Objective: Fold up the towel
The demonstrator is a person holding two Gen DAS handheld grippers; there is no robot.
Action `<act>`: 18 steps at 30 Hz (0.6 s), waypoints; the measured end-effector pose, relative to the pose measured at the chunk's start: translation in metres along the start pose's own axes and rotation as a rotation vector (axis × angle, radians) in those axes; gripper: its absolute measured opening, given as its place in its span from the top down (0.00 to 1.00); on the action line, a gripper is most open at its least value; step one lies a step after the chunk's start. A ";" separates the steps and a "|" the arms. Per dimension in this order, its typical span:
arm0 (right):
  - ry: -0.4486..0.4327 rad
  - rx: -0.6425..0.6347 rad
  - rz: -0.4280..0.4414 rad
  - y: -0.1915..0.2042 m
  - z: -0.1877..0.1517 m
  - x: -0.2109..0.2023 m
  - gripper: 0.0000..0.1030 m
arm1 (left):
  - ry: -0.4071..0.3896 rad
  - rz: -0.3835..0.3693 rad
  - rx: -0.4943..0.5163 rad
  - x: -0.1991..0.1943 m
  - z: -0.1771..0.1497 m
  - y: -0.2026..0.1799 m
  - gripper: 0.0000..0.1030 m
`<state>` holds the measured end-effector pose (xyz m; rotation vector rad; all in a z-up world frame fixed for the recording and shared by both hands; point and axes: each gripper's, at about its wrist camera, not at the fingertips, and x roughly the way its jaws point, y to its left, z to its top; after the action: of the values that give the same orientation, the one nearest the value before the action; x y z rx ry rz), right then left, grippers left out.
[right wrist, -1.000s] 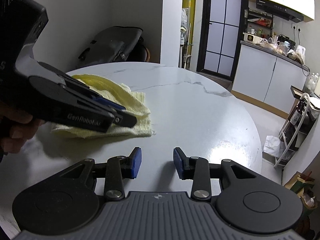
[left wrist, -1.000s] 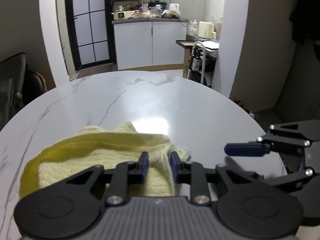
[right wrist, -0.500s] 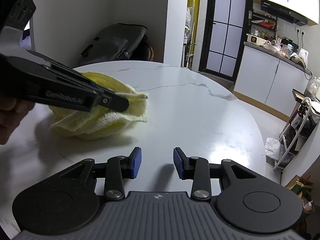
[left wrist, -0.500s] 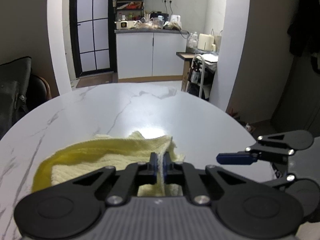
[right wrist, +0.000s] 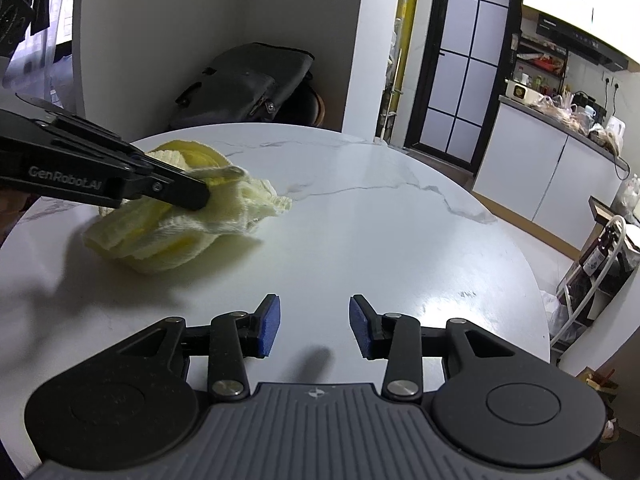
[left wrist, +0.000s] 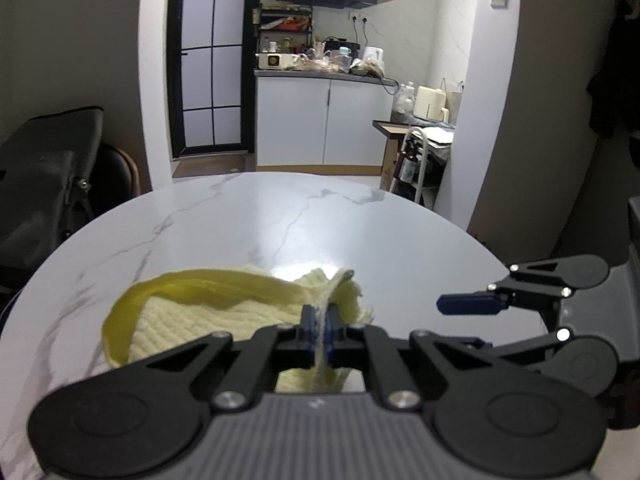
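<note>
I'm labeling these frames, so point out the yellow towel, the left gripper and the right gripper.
yellow towel (right wrist: 168,236), right wrist view, on its bunched lower folds.
left gripper (left wrist: 319,326), left wrist view, between its fingertips, shut on the towel's edge.
right gripper (right wrist: 313,326), right wrist view, between its open fingertips.

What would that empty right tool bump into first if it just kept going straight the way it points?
Probably nothing soon. The right tool is open and aimed over bare marble table; the yellow towel, pinched by the left tool, lies off to its left. Depth beyond the far table edge is unclear.
</note>
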<state>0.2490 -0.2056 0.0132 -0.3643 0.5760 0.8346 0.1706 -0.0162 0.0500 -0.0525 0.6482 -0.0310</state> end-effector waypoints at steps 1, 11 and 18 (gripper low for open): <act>0.000 -0.004 -0.002 0.002 0.001 0.000 0.58 | -0.002 0.003 -0.002 -0.003 -0.001 0.002 0.95; 0.026 -0.035 -0.012 0.015 0.009 0.007 0.58 | -0.010 0.040 -0.027 -0.033 -0.017 0.024 0.95; 0.031 -0.062 0.004 0.031 0.016 0.011 0.58 | -0.008 0.064 -0.049 -0.049 -0.026 0.040 0.95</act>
<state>0.2362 -0.1718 0.0167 -0.4335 0.5811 0.8536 0.1161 0.0251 0.0568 -0.0787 0.6421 0.0466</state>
